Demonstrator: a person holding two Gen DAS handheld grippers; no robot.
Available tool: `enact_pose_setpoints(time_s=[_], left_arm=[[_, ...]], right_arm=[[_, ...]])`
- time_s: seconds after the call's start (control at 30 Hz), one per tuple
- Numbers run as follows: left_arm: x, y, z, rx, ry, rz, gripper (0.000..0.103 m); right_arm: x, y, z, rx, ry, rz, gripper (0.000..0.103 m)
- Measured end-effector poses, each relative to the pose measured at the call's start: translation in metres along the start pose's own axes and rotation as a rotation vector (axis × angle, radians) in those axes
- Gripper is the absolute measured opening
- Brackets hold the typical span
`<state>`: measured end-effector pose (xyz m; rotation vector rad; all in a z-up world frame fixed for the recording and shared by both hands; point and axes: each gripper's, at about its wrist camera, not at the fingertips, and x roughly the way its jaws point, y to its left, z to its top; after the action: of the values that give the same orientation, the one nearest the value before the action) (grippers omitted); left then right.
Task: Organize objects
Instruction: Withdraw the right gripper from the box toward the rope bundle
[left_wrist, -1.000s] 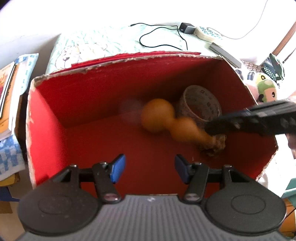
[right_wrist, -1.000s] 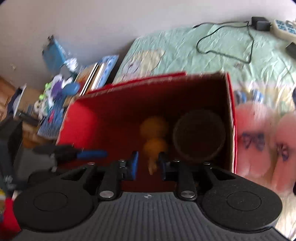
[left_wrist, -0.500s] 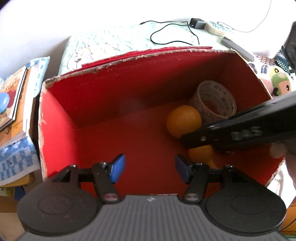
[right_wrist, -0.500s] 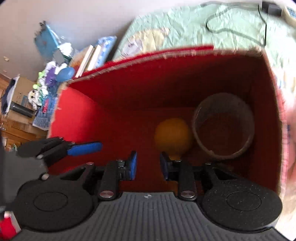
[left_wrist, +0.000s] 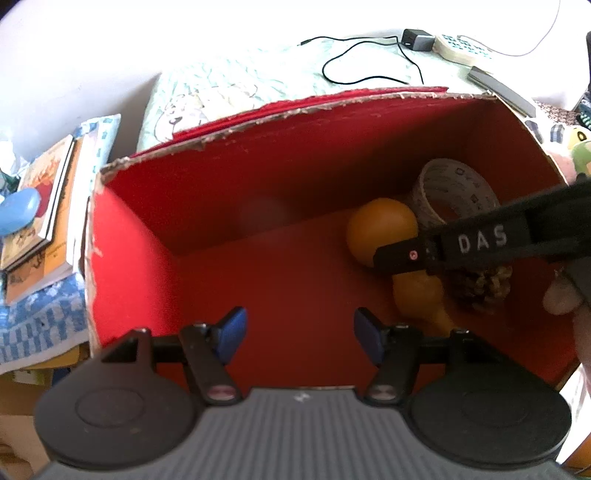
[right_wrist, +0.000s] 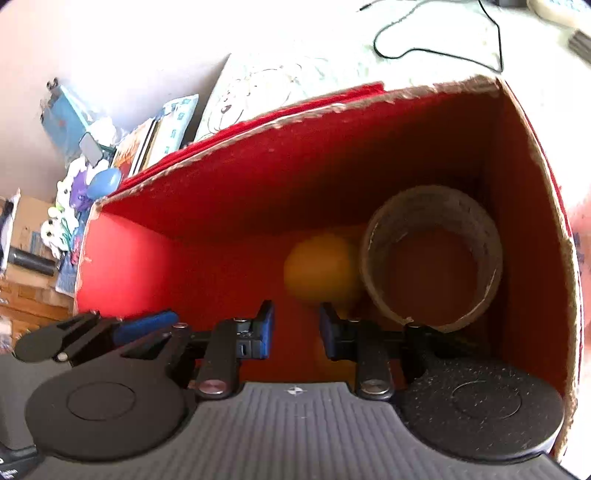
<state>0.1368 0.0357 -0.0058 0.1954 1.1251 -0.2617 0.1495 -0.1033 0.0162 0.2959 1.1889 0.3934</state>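
An orange gourd lies on the floor of the red cardboard box, stem toward me, beside a patterned tape roll and a brown cone-like lump. My right gripper reaches in from the right just above the gourd's waist. In the right wrist view its fingers stand slightly apart with only red floor between them, the gourd and roll lying beyond. My left gripper hangs wide open over the box's near edge, holding nothing.
The box rests on a pale green bedspread with a black cable and charger behind. Stacked books and a blue checked cloth lie left of the box. A person's hand shows at the right.
The right gripper lowered the gourd into the box; the gourd now rests on the floor by the roll, and the fingers stand a little wider. The left gripper drifted slightly left.
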Motion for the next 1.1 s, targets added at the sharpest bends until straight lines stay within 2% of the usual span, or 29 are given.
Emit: enact_pose_setpoints(time_s=[0.1,0.33,0.47,0.67,0.87,0.97,1.03,1.1], left_arm=[[-0.004,-0.003,0.001,0.004,-0.018,0.036,0.066],[-0.014,-0.007,0.0,0.0,-0.042,0.079,0.066],[-0.022,-0.012,-0.004,0.002,-0.051,0.096,0.067],[-0.041,-0.019,-0.011,-0.014,-0.082,0.137,0.068],[-0.061,-0.028,-0.023,-0.032,-0.115,0.171,0.068],[-0.071,-0.034,-0.029,-0.042,-0.13,0.193,0.07],[-0.077,-0.037,-0.033,-0.054,-0.138,0.206,0.071],[-0.083,-0.04,-0.036,-0.066,-0.145,0.221,0.073]], right_arm=[[-0.009,0.005,-0.007,-0.038,-0.052,-0.015,0.03],[-0.036,0.0,-0.027,0.023,-0.162,-0.02,0.03],[-0.054,-0.001,-0.037,0.022,-0.229,-0.051,0.03],[-0.068,0.007,-0.047,0.025,-0.287,-0.078,0.03],[-0.089,0.004,-0.062,0.046,-0.335,-0.037,0.031],[-0.099,0.006,-0.07,0.04,-0.368,-0.031,0.037],[-0.105,0.006,-0.077,0.04,-0.399,-0.029,0.05],[-0.11,0.007,-0.082,0.029,-0.419,-0.025,0.054]])
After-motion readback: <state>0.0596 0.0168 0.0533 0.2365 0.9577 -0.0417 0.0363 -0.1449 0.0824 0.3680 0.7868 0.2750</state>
